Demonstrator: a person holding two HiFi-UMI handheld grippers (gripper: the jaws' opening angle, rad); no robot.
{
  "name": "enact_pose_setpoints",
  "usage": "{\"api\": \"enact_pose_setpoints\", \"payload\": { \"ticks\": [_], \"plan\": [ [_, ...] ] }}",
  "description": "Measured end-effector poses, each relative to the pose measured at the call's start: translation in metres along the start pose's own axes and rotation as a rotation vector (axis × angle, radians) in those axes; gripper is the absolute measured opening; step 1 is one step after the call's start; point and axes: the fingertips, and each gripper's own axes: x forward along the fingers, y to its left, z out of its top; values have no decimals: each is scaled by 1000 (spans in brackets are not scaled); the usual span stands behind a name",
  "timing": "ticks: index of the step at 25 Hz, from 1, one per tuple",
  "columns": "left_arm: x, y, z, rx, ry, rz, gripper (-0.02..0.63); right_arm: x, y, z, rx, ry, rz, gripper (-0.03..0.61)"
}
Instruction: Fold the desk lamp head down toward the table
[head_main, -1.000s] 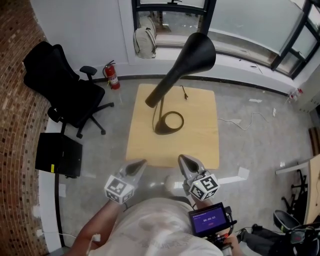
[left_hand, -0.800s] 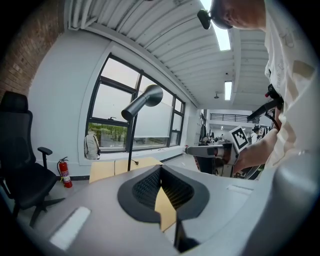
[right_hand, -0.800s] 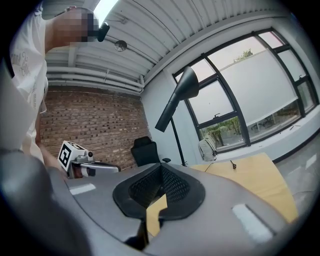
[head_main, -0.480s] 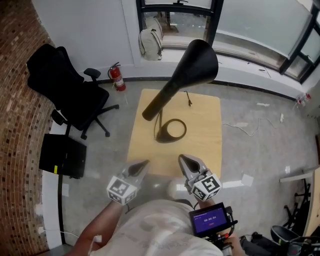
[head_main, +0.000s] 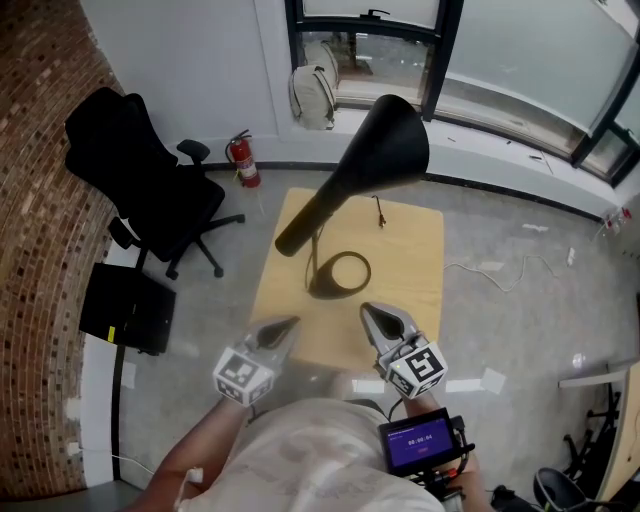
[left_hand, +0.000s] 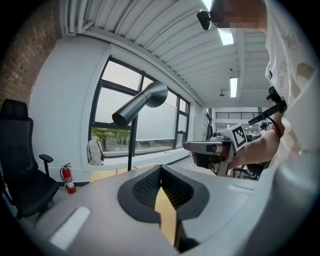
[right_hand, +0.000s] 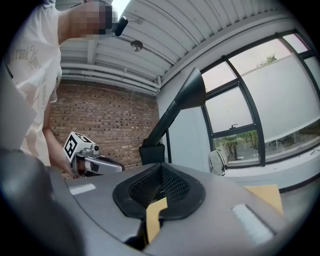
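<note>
Lamp (head_main: 340, 195): black, stands mid-table. Ring base (head_main: 340, 272) lies flat on the table (head_main: 415, 290), with a thin stem upright from it. The arm slants up from a blunt lower end at left to the cone head (head_main: 392, 135). Head raised, wide end tipped up toward the window (head_main: 500, 50). Not folded; well clear of the tabletop.

Left gripper (head_main: 291, 322): jaws pressed together, nothing between them. In head view its tip shows over the table's near-left part, pointing toward the lamp, apart from it.

Right gripper (head_main: 369, 309): jaws likewise closed on nothing. Tip shows over the table's near part, short of the base, not touching. The two grippers sit side by side, apart.

Surroundings: small square wooden table on a grey floor. Black chair (head_main: 140, 190) at left. Red extinguisher (head_main: 243, 160) against the wall beyond it. Pale backpack (head_main: 312, 95) on the window ledge. Black box (head_main: 125, 308) by the brick wall (head_main: 35, 250).
</note>
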Motion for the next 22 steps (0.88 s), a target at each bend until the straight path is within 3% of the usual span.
{"api": "enact_pose_setpoints", "payload": {
  "ticks": [9,22],
  "plan": [
    [18,25,21,1,-48,100,2,10,-40,67,-77,-101,54,14],
    [28,19,62,24,-126,128,2,10,-60,137,-176,-175,124,14]
  ]
}}
